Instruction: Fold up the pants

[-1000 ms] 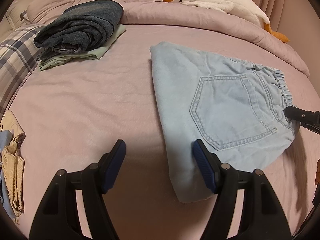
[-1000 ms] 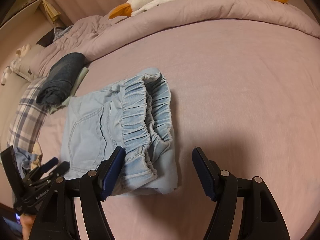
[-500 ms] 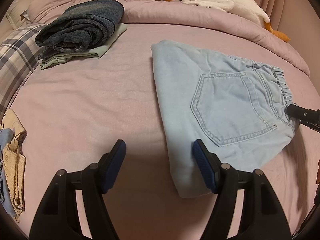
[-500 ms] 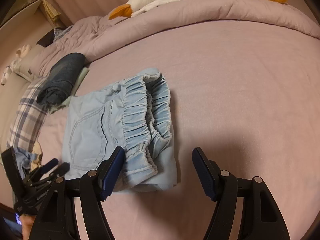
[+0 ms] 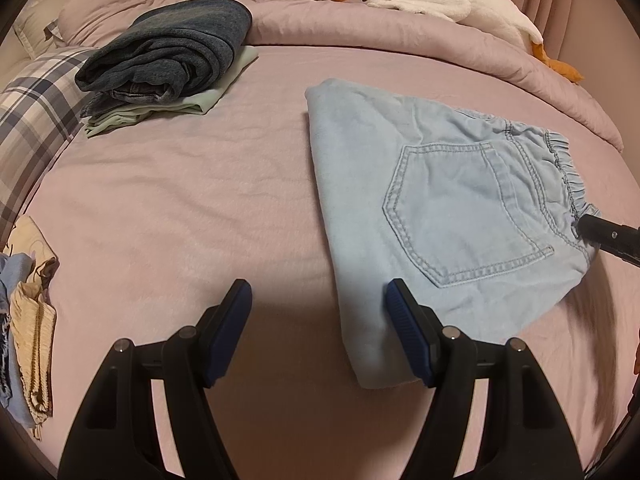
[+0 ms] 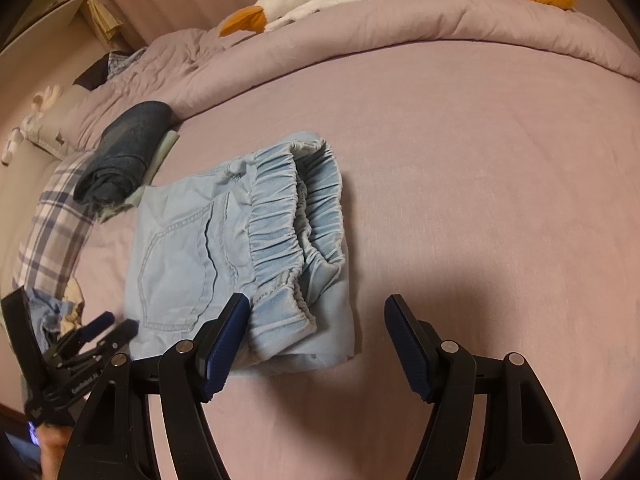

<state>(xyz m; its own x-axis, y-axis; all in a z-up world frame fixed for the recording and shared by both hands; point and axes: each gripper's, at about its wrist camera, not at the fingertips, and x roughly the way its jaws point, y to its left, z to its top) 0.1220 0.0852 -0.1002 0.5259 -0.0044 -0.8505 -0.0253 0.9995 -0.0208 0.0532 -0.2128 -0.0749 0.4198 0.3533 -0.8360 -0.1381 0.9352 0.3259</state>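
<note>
A: Step in hand, by my reading: the fold looks done. The pale blue denim pants with the elastic waistband (image 5: 440, 208) lie as a compact packet on the mauve bed sheet (image 5: 180, 208), and both your tongs hang above it with nothing in them

B: State of each?

A: Left gripper (image 5: 318, 332): jaws parted, only sheet and the packet's folded edge between them, its right pad over that edge; whether it touches I can't tell. Right gripper (image 6: 316, 344): jaws apart, the gathered waistband corner just ahead of its left pad, unpinched

B: Next move?

A: Probably carry the packet to the stack of folded dark denim on pale green cloth (image 5: 168, 60), far ahead and left of your left tongs. You'd need to pinch through all layers at both ends

B: Looks?

A: Back pocket up, waistband doubled, light creases, edges fairly square
</note>
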